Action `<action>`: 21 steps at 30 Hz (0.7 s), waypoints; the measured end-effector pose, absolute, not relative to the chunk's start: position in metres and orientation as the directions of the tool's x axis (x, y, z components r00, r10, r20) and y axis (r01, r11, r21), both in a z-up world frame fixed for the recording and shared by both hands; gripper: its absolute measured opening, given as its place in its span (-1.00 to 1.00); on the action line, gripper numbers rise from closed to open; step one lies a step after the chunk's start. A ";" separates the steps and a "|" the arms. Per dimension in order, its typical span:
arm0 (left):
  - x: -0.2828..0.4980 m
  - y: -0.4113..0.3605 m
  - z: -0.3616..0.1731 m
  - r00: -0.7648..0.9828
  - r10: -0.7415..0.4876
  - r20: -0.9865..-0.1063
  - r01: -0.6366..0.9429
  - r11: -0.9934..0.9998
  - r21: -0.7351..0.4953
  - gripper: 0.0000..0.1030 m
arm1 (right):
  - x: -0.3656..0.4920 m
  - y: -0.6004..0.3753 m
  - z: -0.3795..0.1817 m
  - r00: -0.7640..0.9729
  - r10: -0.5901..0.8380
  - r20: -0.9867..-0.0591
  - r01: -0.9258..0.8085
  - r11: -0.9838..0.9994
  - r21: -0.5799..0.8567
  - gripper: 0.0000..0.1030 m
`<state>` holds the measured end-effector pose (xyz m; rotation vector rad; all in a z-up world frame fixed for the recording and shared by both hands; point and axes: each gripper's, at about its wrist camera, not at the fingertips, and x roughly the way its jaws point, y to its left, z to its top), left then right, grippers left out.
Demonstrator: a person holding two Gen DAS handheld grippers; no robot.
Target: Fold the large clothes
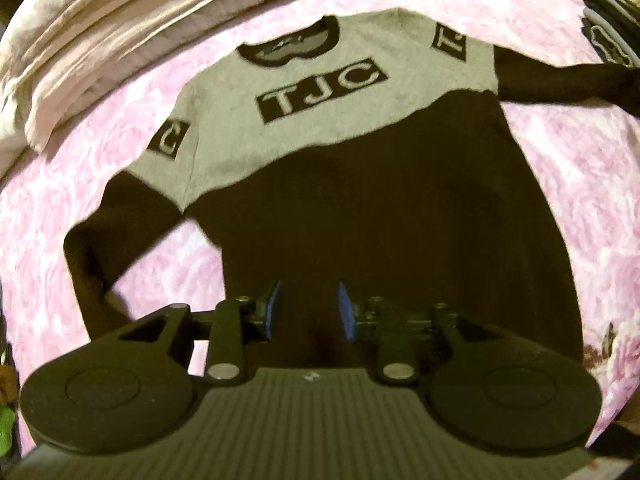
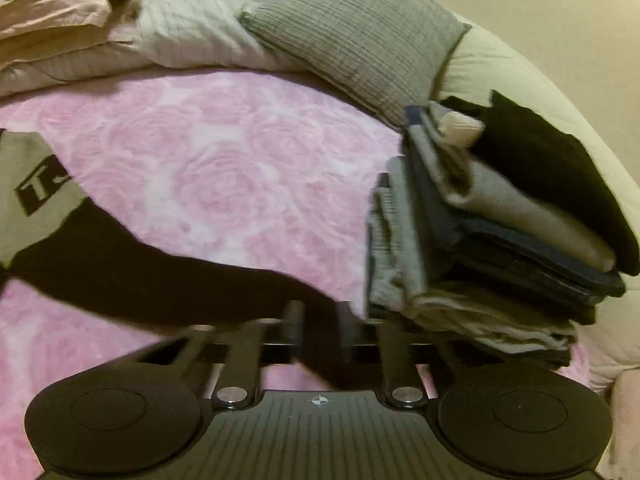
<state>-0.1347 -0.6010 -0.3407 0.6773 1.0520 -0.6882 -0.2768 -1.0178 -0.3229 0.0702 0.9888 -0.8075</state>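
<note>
I see a bed (image 1: 560, 168) under a pink rose-patterned blanket, bedding and a grey cushion (image 2: 360, 44) bunched along its far edge. Spread face-up across the blanket lies the sweater (image 1: 380, 208), black in the body with a grey chest panel reading TJC, collar away from me. On my right, a stack of folded clothes (image 2: 500, 232) sits beside the sweater's outstretched right sleeve (image 2: 180, 276).

My left hand-held gripper (image 1: 308, 308) hovers over the sweater's lower middle, its blue pads spread apart with nothing between them. My right hand-held gripper (image 2: 320, 320) has the dark end of that sleeve running between its fingers; motion blur and black-on-black keep me from telling whether it is pinching.

My worry is that stack. It looks close to the sleeve end, so swinging the sleeve inward could snag or topple the pile. The left sleeve (image 1: 116, 232) is already bent, and I judge it may fold unevenly unless straightened. A loose grip on the cuff would let it drop midway.
</note>
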 end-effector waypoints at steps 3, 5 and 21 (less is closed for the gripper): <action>-0.135 -0.580 -0.342 0.322 -0.154 -0.934 0.754 0.638 0.155 -0.48 | -0.284 -0.990 -0.327 0.354 -0.472 -0.808 0.597 0.779 -0.193 -0.26; -0.135 -0.561 -0.342 0.318 -0.141 -0.938 0.738 0.657 0.151 -0.44 | -0.286 -0.960 -0.330 0.393 -0.385 -0.835 0.565 0.817 -0.111 -0.25; -0.154 -0.435 -0.409 0.047 -0.280 -0.959 0.682 0.710 -0.175 -0.29 | -0.329 -0.701 -0.384 0.410 0.057 -0.910 0.429 0.869 0.247 0.01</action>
